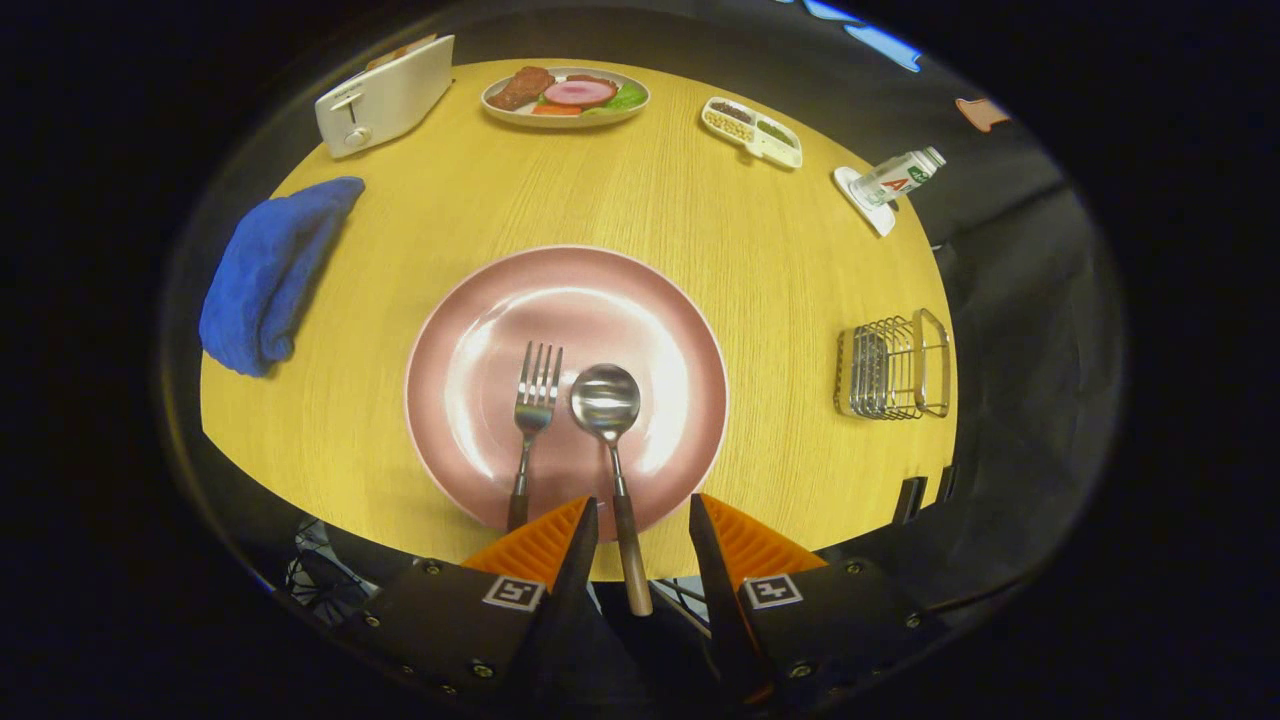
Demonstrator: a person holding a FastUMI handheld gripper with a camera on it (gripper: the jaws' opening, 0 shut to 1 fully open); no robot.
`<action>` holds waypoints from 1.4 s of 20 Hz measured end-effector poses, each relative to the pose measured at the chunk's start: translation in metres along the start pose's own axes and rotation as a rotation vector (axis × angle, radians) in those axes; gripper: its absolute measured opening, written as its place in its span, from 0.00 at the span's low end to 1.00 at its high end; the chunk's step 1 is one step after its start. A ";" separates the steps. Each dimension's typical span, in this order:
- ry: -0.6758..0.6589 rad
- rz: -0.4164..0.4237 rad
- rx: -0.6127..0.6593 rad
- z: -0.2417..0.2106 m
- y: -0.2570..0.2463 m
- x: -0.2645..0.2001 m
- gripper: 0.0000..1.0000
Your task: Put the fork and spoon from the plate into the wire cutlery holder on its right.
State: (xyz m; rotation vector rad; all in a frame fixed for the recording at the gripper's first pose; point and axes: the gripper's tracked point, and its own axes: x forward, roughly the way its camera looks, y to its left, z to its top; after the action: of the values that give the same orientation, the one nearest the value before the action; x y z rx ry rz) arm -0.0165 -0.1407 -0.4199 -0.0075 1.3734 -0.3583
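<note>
Gripper view — gripper agape astride spoon

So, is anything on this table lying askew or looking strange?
The small bottle beyond the wire cutlery holder lies tipped on a white dish, at the table's edge. The fork and spoon lie neatly on the plate. The gripper is open.
</note>
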 end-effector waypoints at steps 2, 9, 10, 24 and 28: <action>0.010 0.034 -0.001 0.001 0.005 0.010 0.58; 0.044 0.080 -0.031 0.001 0.011 0.036 0.53; 0.050 0.079 -0.035 0.001 0.011 0.039 0.48; 0.078 0.047 -0.045 0.013 0.004 0.027 0.05; 0.048 0.011 -0.018 0.028 -0.007 0.011 0.05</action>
State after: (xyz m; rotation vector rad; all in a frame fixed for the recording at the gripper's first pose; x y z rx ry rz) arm 0.0104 -0.1556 -0.4229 -0.0063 1.4232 -0.3395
